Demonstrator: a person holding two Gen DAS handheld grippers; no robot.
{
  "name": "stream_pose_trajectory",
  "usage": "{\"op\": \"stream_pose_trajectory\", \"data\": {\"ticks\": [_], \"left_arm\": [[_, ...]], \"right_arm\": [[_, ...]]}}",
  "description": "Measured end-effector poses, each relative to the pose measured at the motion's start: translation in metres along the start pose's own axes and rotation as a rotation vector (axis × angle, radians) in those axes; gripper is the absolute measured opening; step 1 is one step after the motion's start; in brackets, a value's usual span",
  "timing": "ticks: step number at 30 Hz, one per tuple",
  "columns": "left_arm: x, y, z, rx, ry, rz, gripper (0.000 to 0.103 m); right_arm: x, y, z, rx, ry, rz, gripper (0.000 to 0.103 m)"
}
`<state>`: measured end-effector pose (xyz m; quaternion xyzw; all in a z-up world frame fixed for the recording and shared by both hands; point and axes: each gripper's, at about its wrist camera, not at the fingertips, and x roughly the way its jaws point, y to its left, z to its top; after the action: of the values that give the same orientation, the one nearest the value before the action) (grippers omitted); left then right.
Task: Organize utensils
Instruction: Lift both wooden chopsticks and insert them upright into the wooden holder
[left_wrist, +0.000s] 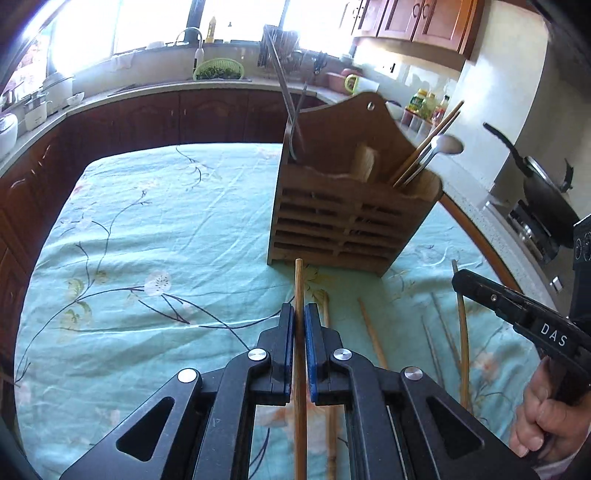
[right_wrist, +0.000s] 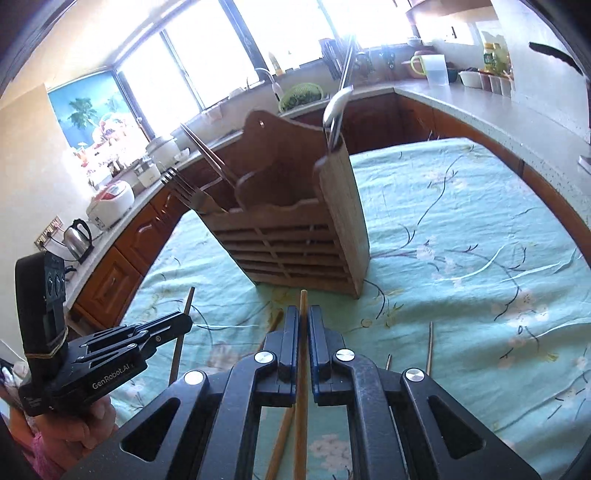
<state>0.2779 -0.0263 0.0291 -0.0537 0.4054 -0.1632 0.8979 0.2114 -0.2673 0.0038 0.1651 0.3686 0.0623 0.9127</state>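
A wooden utensil holder (left_wrist: 347, 214) (right_wrist: 295, 236) stands upright on the floral green tablecloth (left_wrist: 147, 236). It holds metal forks (left_wrist: 291, 110) in one end compartment and chopsticks with a spoon (left_wrist: 447, 144) in the other. My left gripper (left_wrist: 299, 308) (right_wrist: 186, 317) is shut on a wooden chopstick (left_wrist: 298, 280) that points at the holder's base. My right gripper (right_wrist: 303, 310) (left_wrist: 458, 277) is shut on another chopstick (right_wrist: 303, 299), also in front of the holder. Loose chopsticks (left_wrist: 373, 339) (right_wrist: 275, 325) lie on the cloth below both grippers.
Thin metal chopsticks (left_wrist: 439, 332) (right_wrist: 429, 347) lie on the cloth nearer the right gripper. A kitchen counter wraps around the table, with a wok on a stove (left_wrist: 546, 199), a rice cooker (right_wrist: 110, 201) and a kettle (right_wrist: 79, 236). A hand (left_wrist: 546, 417) holds the right gripper.
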Motion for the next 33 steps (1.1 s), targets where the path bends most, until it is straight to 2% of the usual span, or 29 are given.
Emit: {"op": "stream_pose_trajectory", "data": {"ticks": [4, 8, 13, 18, 23, 33], "left_arm": [[-0.044, 0.003, -0.001, -0.025, -0.076, -0.054, 0.004], [-0.081, 0.009, -0.001, -0.025, -0.142, -0.073, 0.004], [-0.114, 0.008, -0.003, -0.024, -0.212, -0.075, 0.004], [-0.143, 0.010, -0.005, -0.030, -0.271, -0.071, 0.004], [-0.158, 0.008, 0.000, -0.031, -0.321, -0.066, 0.004], [-0.157, 0.004, 0.022, -0.053, -0.417, -0.076, 0.004]], "right_arm": [[-0.039, 0.013, 0.008, -0.018, -0.079, 0.016, 0.005], [-0.068, 0.024, 0.018, -0.023, -0.151, 0.038, 0.005], [-0.095, 0.035, 0.034, -0.034, -0.237, 0.042, 0.005], [-0.111, 0.038, 0.045, -0.044, -0.286, 0.043, 0.005], [-0.116, 0.040, 0.055, -0.050, -0.317, 0.038, 0.005], [-0.119, 0.042, 0.080, -0.048, -0.378, 0.024, 0.005]]}}
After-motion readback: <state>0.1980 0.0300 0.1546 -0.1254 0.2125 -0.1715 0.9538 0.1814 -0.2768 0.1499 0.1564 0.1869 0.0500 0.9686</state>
